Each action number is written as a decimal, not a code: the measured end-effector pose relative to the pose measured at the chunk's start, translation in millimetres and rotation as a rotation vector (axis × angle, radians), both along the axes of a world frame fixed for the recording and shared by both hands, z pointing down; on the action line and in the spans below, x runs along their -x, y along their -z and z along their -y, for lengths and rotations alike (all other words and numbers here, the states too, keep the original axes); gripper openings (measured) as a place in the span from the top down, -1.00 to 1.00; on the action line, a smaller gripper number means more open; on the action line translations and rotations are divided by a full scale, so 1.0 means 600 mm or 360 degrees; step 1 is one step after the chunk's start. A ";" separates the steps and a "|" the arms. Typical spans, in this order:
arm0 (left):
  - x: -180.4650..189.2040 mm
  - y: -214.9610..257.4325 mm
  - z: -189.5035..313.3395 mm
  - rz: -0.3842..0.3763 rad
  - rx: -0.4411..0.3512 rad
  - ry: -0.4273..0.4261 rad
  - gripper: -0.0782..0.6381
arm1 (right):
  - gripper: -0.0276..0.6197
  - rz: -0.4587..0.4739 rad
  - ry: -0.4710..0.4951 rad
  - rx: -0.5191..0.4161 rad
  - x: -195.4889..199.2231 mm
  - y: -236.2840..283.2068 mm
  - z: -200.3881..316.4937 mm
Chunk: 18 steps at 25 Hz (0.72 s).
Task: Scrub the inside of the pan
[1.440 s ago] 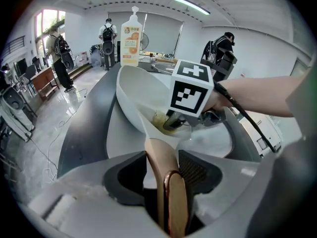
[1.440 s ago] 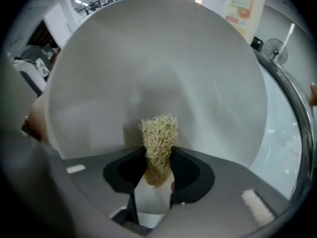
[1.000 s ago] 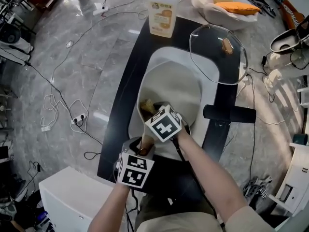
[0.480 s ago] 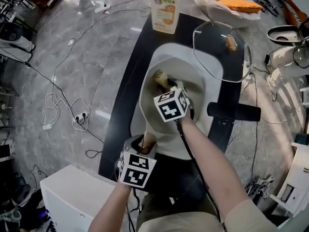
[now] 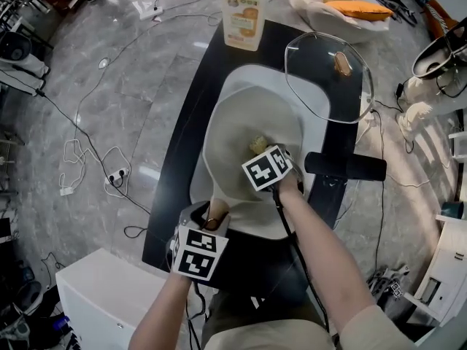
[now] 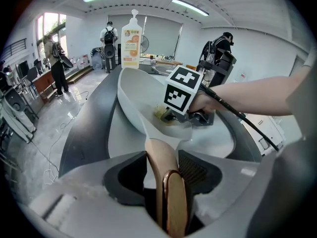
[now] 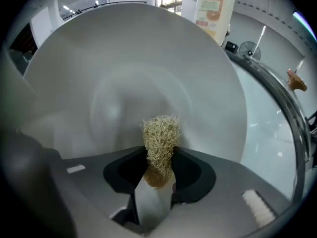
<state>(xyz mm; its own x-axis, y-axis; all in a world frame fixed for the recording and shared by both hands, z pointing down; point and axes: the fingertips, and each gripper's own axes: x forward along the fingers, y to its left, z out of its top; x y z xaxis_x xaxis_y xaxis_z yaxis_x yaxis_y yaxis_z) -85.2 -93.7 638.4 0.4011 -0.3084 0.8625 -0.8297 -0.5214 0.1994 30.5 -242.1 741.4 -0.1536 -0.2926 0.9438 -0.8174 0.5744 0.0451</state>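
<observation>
A white pan [image 5: 237, 133] lies tilted in a white basin [image 5: 252, 79] on the black table. Its tan handle [image 5: 213, 214] points toward me, and my left gripper [image 5: 208, 221] is shut on it; in the left gripper view the handle [image 6: 166, 182] sits clamped between the pads. My right gripper [image 5: 260, 154] is inside the pan, shut on a straw-coloured loofah scrubber [image 5: 257, 144]. In the right gripper view the scrubber [image 7: 159, 143] sticks out past the jaws, its tip against the pan's inner wall [image 7: 124, 68].
A glass lid [image 5: 325, 79] leans on the basin's far right edge. A soap bottle [image 5: 244, 13] stands at the table's far end, with a bag [image 5: 350, 9] beside it. A black cylinder [image 5: 345, 166] lies to the right. Cables run over the floor at left.
The right gripper swept the scrubber from the pan's near left side up to its far part, then back to the middle right. The left gripper stayed on the handle.
</observation>
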 end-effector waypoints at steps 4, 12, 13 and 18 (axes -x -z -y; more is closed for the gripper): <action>0.000 0.005 0.004 0.0005 -0.0014 -0.0017 0.19 | 0.48 0.0147 0.0174 0.0209 0.041 0.008 -0.066; -0.002 0.004 0.003 0.0005 -0.0015 -0.0012 0.19 | 0.45 0.0494 0.0408 0.0220 0.170 0.096 -0.094; -0.002 0.003 0.002 0.0007 -0.0009 -0.0008 0.19 | 0.45 0.0588 0.0348 0.0240 0.175 0.108 -0.091; -0.001 0.000 0.001 0.0012 -0.0005 -0.0001 0.19 | 0.45 0.0928 0.0139 0.0297 0.191 0.159 -0.079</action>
<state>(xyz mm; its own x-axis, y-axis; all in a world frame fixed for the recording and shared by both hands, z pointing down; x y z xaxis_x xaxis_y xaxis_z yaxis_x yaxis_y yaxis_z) -84.9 -94.1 638.1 0.3945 -0.3108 0.8647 -0.8310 -0.5223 0.1914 -84.1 -194.8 646.2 -0.6754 -0.0940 0.7314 -0.6270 0.5953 -0.5025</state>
